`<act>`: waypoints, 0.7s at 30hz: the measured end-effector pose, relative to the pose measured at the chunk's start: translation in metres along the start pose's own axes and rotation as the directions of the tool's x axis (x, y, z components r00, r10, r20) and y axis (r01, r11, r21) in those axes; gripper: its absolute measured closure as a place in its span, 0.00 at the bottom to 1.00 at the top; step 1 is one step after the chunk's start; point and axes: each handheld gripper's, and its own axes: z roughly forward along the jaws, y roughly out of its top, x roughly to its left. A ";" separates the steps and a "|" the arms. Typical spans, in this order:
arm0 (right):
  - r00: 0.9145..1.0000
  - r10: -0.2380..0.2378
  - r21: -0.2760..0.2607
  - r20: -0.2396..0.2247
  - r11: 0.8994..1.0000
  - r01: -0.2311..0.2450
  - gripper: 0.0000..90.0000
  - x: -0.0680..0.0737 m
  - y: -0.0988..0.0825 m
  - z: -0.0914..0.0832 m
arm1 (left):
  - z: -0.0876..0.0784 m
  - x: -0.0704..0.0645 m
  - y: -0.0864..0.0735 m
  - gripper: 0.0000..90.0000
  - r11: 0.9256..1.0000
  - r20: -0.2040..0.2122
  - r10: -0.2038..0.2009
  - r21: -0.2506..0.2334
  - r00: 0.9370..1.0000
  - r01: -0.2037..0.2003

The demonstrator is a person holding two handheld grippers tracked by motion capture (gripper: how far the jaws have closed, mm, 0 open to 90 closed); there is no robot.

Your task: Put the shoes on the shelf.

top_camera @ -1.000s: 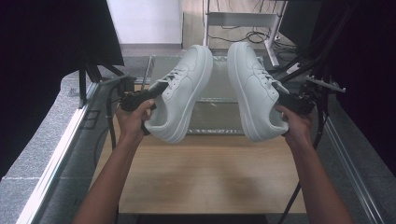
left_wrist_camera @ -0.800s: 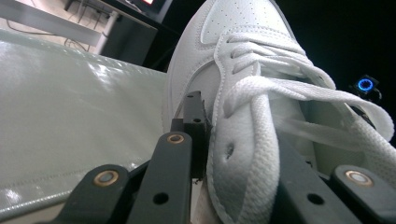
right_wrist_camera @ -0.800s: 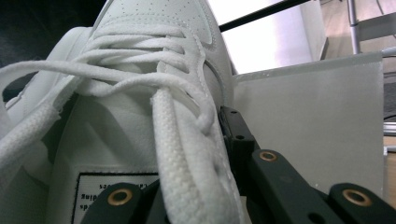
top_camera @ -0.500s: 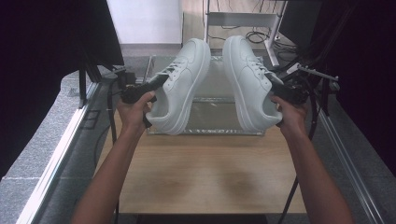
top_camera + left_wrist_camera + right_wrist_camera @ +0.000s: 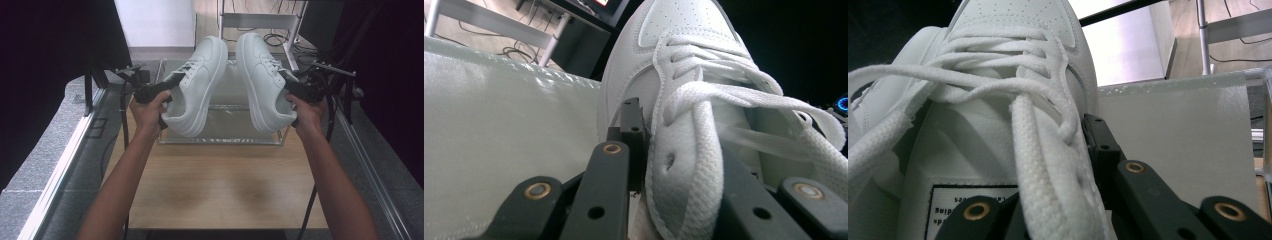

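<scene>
**A:** Where were the shoes?

**B:** Both were in the air above the far half of the wooden table (image 5: 220,185). The left gripper (image 5: 167,90) pinched the left sneaker (image 5: 197,85) by the side of its collar, one jaw outside the upper and one inside. The right gripper (image 5: 295,92) gripped the right sneaker (image 5: 262,82) the same way, its jaws pressed on the collar beside the laces (image 5: 1013,85). Toes pointed away from the person, soles turned toward each other with a narrow gap between them.

**A:** How much room was there around them?

**B:** The near half of the table lay bare up to its front edge. Dark screens stood close on both sides, and metal rails ran along the table's left and right edges.

**A:** Any container?

**B:** A clear box (image 5: 225,137) sat on the table's far part, just below and behind the sneakers. Whatever it held could not be made out. Neither sneaker touched it.
</scene>
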 end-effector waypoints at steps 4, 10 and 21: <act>1.000 0.000 0.010 0.014 1.000 0.000 0.96 0.000 0.005 0.007 | 0.006 0.000 0.005 0.91 1.000 -0.015 0.004 0.004 1.000 -0.004; 0.999 -0.007 0.023 0.042 1.000 0.006 0.96 0.000 0.014 0.021 | 0.018 0.006 0.018 0.91 1.000 -0.069 -0.001 0.006 0.998 0.001; 0.996 0.007 0.056 0.085 0.998 -0.012 0.96 -0.006 0.031 0.054 | 0.045 0.019 0.039 0.91 1.000 -0.112 -0.023 0.014 0.993 0.025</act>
